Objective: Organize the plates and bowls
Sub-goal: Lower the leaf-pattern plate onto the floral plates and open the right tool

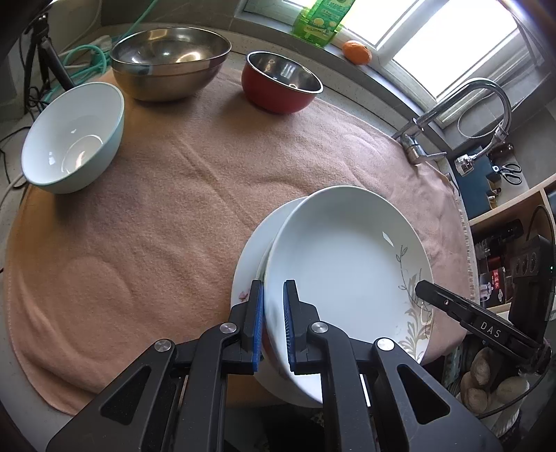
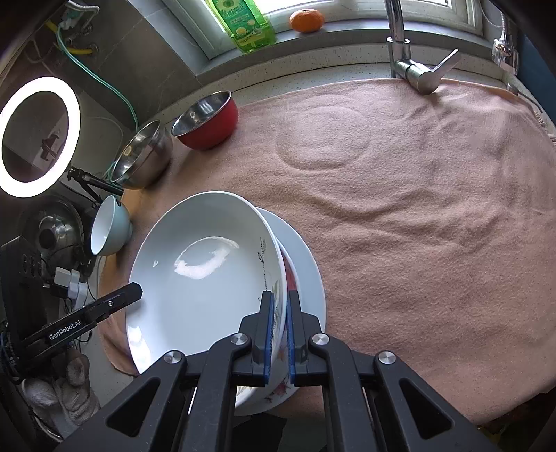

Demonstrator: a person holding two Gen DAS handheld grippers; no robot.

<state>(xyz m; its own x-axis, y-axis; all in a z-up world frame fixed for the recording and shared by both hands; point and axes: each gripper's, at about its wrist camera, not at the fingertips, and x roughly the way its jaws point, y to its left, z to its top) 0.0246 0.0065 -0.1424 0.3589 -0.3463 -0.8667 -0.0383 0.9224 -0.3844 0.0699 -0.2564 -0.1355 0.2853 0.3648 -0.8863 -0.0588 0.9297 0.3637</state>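
A deep white plate (image 1: pixel 347 264) (image 2: pixel 194 288) with a grey leaf pattern is held tilted between both grippers, just above a flat white plate (image 1: pixel 250 264) (image 2: pixel 309 264) lying on the pink towel (image 1: pixel 173 208). My left gripper (image 1: pixel 272 323) is shut on the deep plate's near rim. My right gripper (image 2: pixel 279 327) is shut on the opposite rim, over the leaf pattern. Each gripper's finger shows in the other view, the right gripper (image 1: pixel 422 288) and the left gripper (image 2: pixel 133 290). A flowered rim shows under the deep plate; which plate it belongs to I cannot tell.
A pale blue bowl (image 1: pixel 73 139), a large steel bowl (image 1: pixel 170 62) and a red bowl (image 1: pixel 281 83) stand along the towel's far side. A faucet (image 2: pixel 410 66), a green bottle (image 2: pixel 243 24) and an orange (image 2: pixel 305 21) are by the window. A ring light (image 2: pixel 38 135) glows at left.
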